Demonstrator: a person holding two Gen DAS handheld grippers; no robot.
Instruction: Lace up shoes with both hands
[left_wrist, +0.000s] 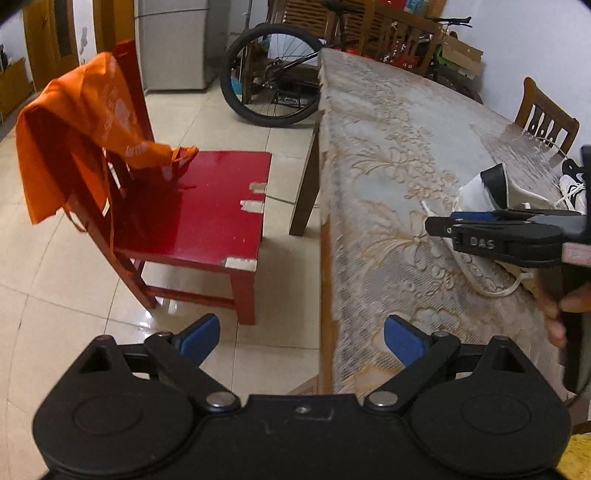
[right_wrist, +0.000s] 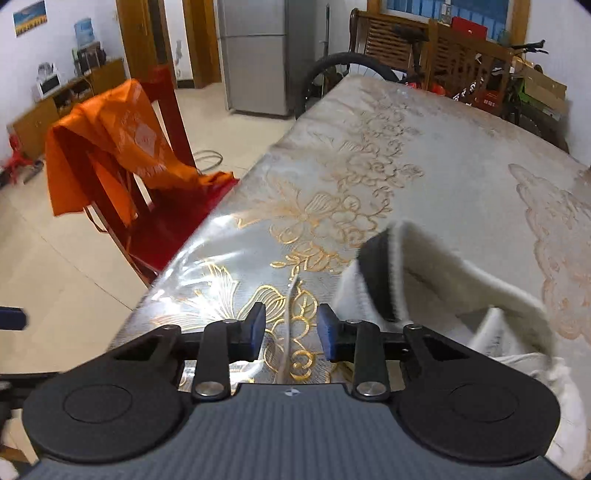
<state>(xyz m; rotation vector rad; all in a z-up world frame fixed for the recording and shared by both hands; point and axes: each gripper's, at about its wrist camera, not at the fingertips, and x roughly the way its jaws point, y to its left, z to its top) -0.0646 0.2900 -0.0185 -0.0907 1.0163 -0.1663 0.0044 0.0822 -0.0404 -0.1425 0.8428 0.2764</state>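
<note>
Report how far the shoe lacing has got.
Done: nothing that shows; the white shoe lies on the tablecloth with a loose lace trailing out. In hand: the right claw straddles that lace, pads not pressing it. Left claw is open and empty off the table edge. Left: gripping, threading and tying.

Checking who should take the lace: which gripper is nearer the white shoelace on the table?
Right. The right gripper has the white shoelace running between its open pads, beside the shoe. The left gripper hangs wide open at the table edge, away from it.

"DAS" on right gripper (left_wrist: 436, 225) arm
</note>
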